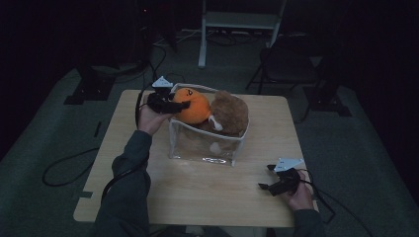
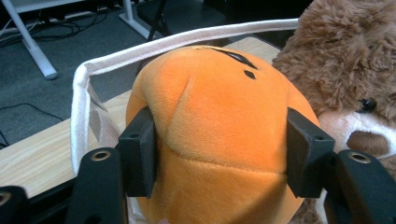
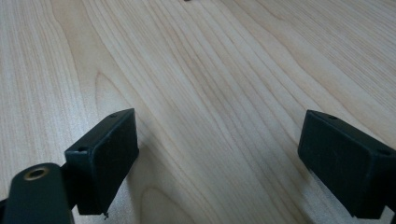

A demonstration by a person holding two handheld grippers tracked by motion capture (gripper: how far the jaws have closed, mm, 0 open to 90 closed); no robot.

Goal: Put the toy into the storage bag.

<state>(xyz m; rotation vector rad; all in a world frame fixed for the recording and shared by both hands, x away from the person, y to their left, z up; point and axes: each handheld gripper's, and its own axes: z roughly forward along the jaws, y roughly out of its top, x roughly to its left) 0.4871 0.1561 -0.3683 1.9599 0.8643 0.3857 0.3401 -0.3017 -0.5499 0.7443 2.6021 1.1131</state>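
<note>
An orange plush toy (image 1: 193, 106) (image 2: 219, 112) sits at the top left of a clear bag with a white rim (image 1: 205, 145) (image 2: 140, 49) in the middle of the wooden table (image 1: 197, 192). A brown teddy bear (image 1: 230, 113) (image 2: 345, 60) lies in the bag beside it, on its right. My left gripper (image 1: 179, 104) (image 2: 222, 149) is shut on the orange plush, its pads (image 2: 140, 154) pressing into both sides. Near the table's front right corner my right gripper (image 1: 265, 177) (image 3: 219, 154) stands open, low over bare wood (image 3: 210, 70).
The room is dark. A white stand (image 1: 237, 22) and a folding chair (image 1: 289, 64) stand on the floor behind the table. Cables (image 1: 64, 168) trail over the floor at the left and off the right edge.
</note>
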